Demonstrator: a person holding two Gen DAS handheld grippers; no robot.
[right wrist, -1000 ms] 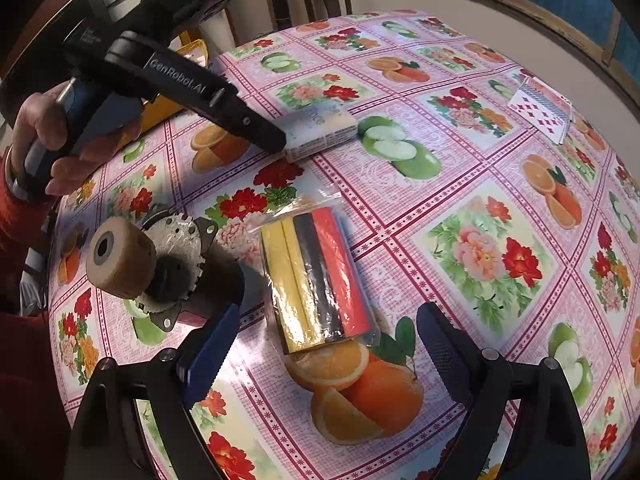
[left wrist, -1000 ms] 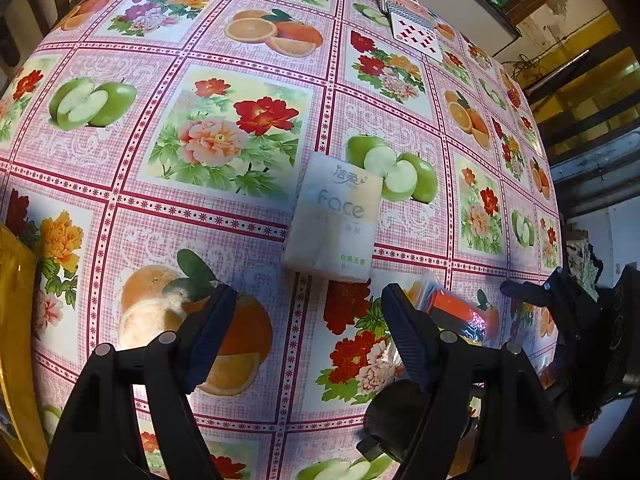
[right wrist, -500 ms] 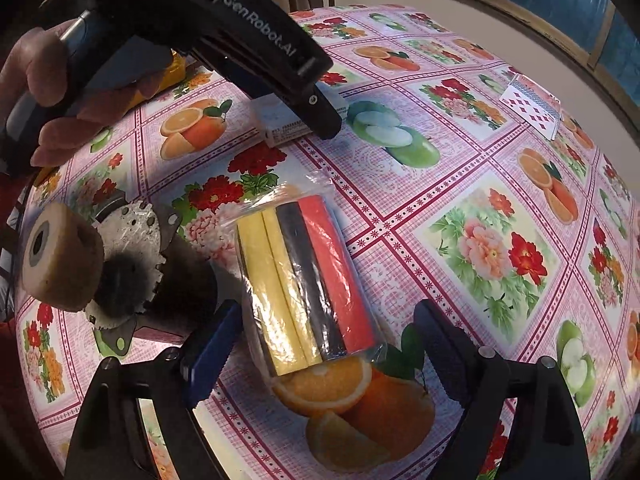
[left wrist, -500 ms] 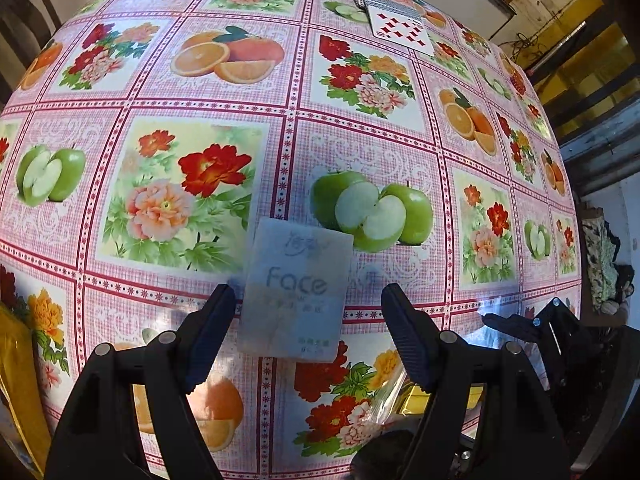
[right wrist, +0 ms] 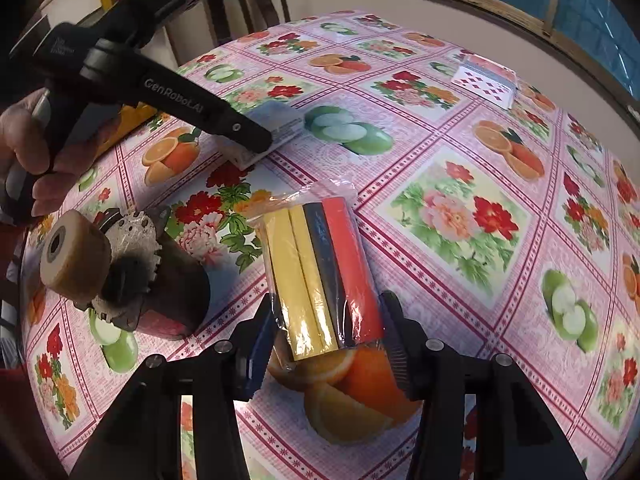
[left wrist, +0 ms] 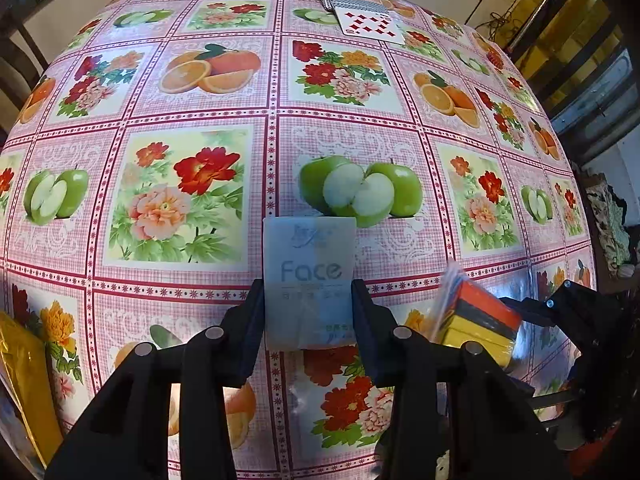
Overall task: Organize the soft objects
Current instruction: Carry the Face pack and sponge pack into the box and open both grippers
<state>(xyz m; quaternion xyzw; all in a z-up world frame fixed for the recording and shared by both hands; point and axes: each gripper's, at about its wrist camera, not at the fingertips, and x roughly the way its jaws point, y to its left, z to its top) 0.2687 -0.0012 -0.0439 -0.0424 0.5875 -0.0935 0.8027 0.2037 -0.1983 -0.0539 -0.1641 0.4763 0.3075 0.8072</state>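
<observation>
With the left tool [left wrist: 308, 312] closed on the tissue pack [left wrist: 309, 280] just below the printed green apples and the right tool [right wrist: 326, 334] pinching the bagged sponges [right wrist: 320, 272] beside them, both should lift gently, squeezing lightly.

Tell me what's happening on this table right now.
A person holds a gripper in each hand. The left gripper has its fingers against both sides of a tissue pack. The right gripper is closed on a bag of sponges. Both packs sit near each other on the tablecloth; playing cards lie untouched at the far edge.
</observation>
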